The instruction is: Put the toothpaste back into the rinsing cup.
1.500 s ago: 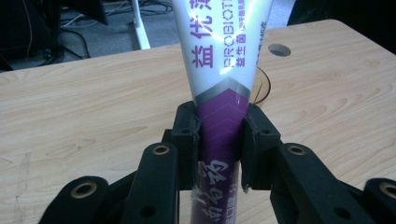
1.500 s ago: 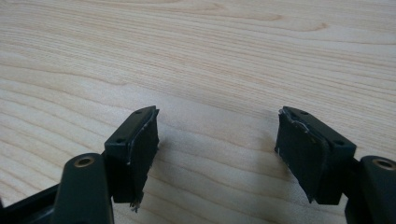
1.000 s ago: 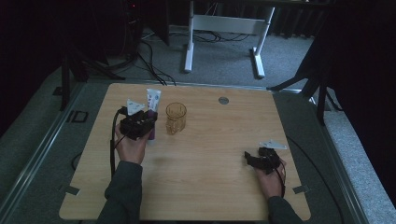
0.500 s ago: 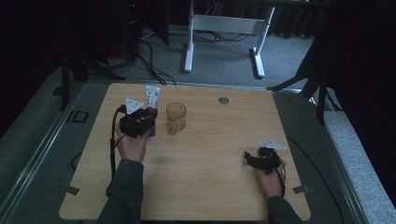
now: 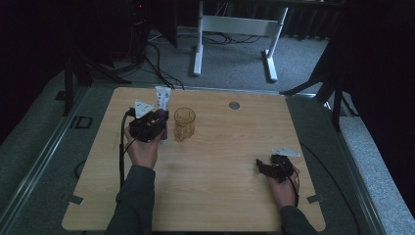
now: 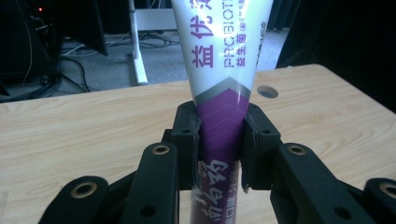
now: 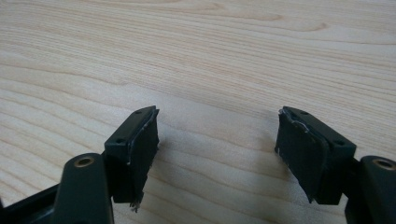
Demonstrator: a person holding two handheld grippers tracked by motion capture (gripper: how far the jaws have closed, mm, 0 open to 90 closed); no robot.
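The left gripper (image 5: pixel 155 122) stood at the back left of the wooden surface (image 5: pixel 220 196), its fingers (image 6: pixel 187 140) closed on a white and purple toothpaste tube (image 6: pixel 222 93). In the left gripper view, the two black pads pressed the tube from both sides at its purple lower part, just below the grey chevron band, while the white part with purple and grey lettering rose wider above them. The tube stood roughly upright, with its flat crimped end up, as seen from the high view (image 5: pixel 163 98). Whether its lower end touched the surface could not be told.

Just to the right of the tube stood an amber ribbed drinking glass (image 5: pixel 184 124), upright, close to the gripper but apart from it. Farther back toward the middle, a small round grey grommet (image 5: pixel 234 105) sat in the wood.

The right gripper (image 5: pixel 266 167) lay low near the front right of the surface, well apart from the tube and the glass. In the right gripper view its fingers (image 7: pixel 137 144) stood wide apart with bare wood grain between them, holding nothing.

A dark sleeve covered each forearm where it came in from the near edge.
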